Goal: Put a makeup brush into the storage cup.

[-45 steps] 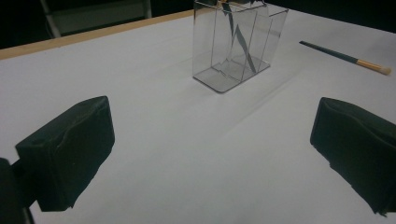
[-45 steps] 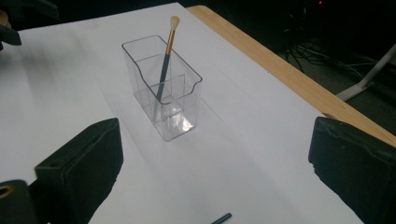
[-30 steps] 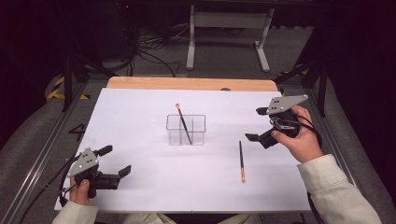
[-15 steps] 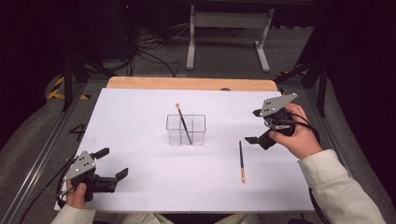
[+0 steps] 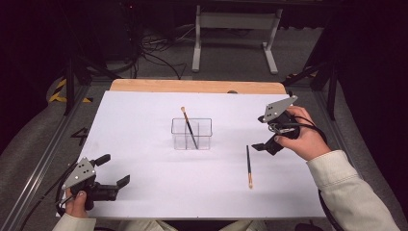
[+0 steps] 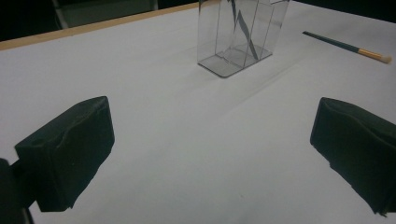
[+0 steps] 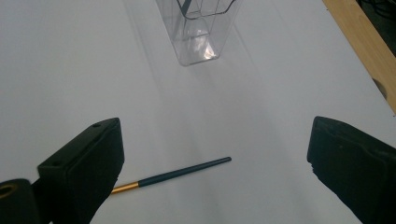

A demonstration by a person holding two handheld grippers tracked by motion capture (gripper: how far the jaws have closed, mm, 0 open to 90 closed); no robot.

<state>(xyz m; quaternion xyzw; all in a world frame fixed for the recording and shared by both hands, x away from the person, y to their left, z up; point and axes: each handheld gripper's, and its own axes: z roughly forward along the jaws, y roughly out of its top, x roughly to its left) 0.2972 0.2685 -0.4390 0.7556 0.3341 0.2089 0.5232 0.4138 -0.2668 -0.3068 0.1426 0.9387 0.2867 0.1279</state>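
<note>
Bench [image 5: 144, 125], white-topped with a wooden far edge, fills the middle of the high view. Item one: clear holder [image 5: 191, 134], compartmented, at frame centre, upright. Item two: dark-handled brush [image 5: 188, 127] leaning inside it, pale tip up and toward the upper left. Item three: loose brush [image 5: 248, 166] lying flat on the bench, right of centre, pale tip toward the bottom of the frame, well apart from the holder. Right gripper [image 5: 270, 139], held in a hand at right of frame, sits above the bench just right of the loose brush, fingers spread, touching nothing. Left gripper [image 5: 114, 169], lower left of frame, fingers spread, nothing between them.

Left gripper view: two black fingers [image 6: 70, 154] wide apart at the lower corners; holder [image 6: 240, 35] at top centre; loose brush [image 6: 348, 46] at upper right.

Right gripper view: fingers [image 7: 84, 172] wide apart; loose brush [image 7: 180, 173] lies on the bench between them at lower centre, its golden ferrule end passing behind the left-hand finger; holder [image 7: 198, 30] at top centre.
</note>
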